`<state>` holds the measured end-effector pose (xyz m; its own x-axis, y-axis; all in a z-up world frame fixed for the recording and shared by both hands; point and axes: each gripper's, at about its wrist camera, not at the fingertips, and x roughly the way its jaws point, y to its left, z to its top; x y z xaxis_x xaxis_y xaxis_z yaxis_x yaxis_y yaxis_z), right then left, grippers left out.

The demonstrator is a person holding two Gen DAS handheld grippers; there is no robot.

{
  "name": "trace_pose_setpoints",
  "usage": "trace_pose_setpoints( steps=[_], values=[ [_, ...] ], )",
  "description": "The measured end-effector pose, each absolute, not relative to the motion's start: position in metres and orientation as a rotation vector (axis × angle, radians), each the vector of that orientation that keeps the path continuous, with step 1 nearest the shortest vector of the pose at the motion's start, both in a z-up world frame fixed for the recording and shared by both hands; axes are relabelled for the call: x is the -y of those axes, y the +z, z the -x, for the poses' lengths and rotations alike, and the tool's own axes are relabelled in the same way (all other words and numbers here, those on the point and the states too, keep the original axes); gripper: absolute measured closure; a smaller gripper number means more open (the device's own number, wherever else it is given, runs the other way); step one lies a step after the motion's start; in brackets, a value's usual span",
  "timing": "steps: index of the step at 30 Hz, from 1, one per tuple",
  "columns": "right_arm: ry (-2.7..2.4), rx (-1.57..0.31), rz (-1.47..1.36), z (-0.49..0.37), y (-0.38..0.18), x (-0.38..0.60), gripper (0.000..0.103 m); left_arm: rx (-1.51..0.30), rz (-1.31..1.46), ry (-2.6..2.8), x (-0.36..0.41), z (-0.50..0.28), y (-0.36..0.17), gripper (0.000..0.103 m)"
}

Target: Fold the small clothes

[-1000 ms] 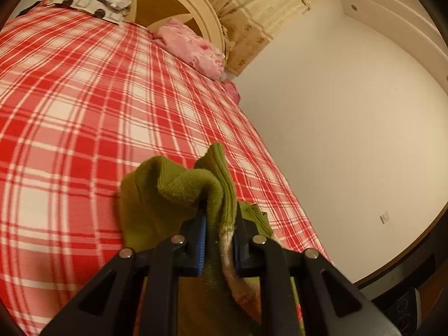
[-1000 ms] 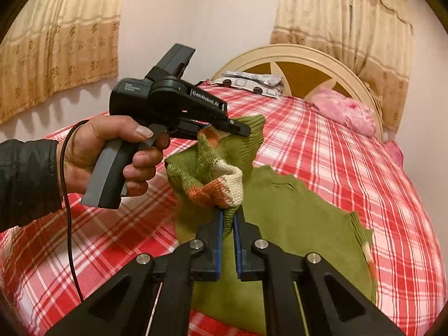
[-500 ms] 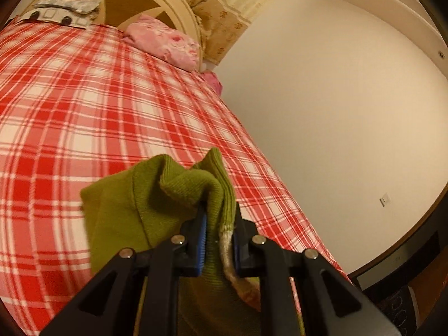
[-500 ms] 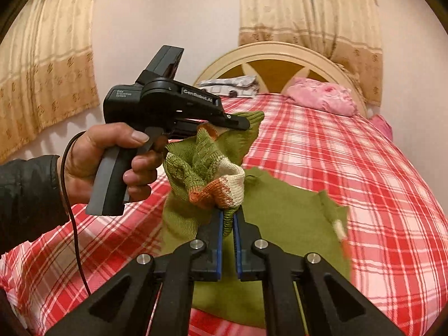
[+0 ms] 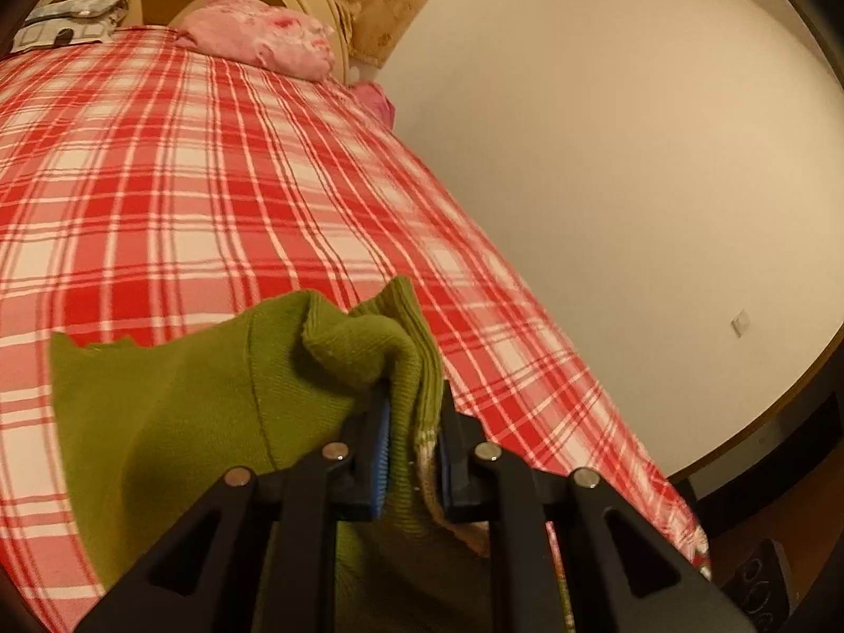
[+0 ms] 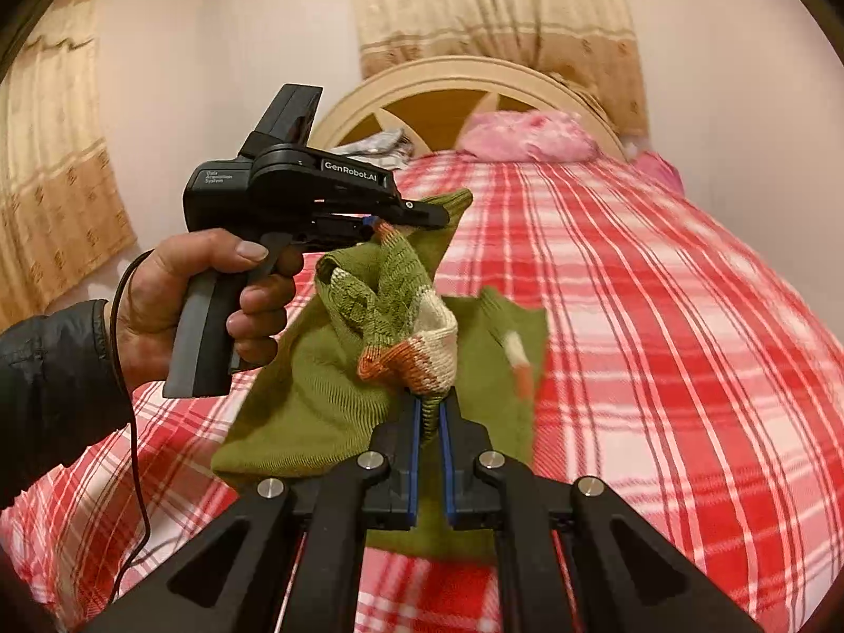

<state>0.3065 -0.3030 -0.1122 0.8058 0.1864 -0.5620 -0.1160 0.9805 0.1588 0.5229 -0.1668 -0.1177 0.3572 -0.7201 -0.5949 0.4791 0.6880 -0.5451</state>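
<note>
A home bedroom: plaid-covered bed (image 5: 211, 184), pillow (image 5: 264, 37), curtains (image 6: 490, 5).

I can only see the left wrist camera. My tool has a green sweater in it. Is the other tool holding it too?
Observer: Yes. The right tool is shut on the sweater, at its cuff striped orange, white and green.
Operator: Who's holding my tool?
Observer: A left hand with a dark sleeve grips the handle of the left tool.
Operator: Anything dangling?
Observer: A black cable hangs down beside that hand.
</note>
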Motion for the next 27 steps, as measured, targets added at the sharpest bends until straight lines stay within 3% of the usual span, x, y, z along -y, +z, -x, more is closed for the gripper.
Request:
trace_pose_setpoints(
  steps=[7,13,16,18,22,23,25,26,27],
  values=[
    [0.137,-0.711,-0.205,-0.3,-0.143,0.329,0.097,-0.97,0.279,-0.794,0.199,-0.525,-0.14,0.092],
    [0.163,-0.811,-0.262,-0.295,-0.168,0.338,0.097,-0.901,0.155,-0.847,0.204,-0.49,-0.114,0.087],
    [0.121,-0.809,-0.254,-0.284,-0.166,0.344,0.096,-0.828,0.065,-0.801,0.18,-0.458,-0.106,0.069],
    [0.09,-0.763,-0.257,-0.277,-0.156,0.351,0.096,-0.798,0.045,-0.747,0.157,-0.44,-0.108,0.042],
    [0.109,-0.7,-0.226,-0.291,-0.132,0.35,0.094,-0.769,0.058,-0.648,0.111,-0.412,-0.119,0.036],
    [0.134,-0.691,-0.213,-0.302,-0.126,0.347,0.09,-0.767,0.064,-0.624,0.103,-0.408,-0.122,0.036],
    [0.192,-0.696,-0.247,-0.32,-0.119,0.345,0.044,-0.771,0.087,-0.595,0.089,-0.401,-0.13,0.03],
    [0.235,-0.704,-0.278,-0.333,-0.116,0.344,0.009,-0.783,0.084,-0.58,0.085,-0.398,-0.135,0.028],
    [0.261,-0.702,-0.297,-0.34,-0.113,0.342,0.007,-0.791,0.085,-0.57,0.085,-0.396,-0.14,0.028]
  ],
)
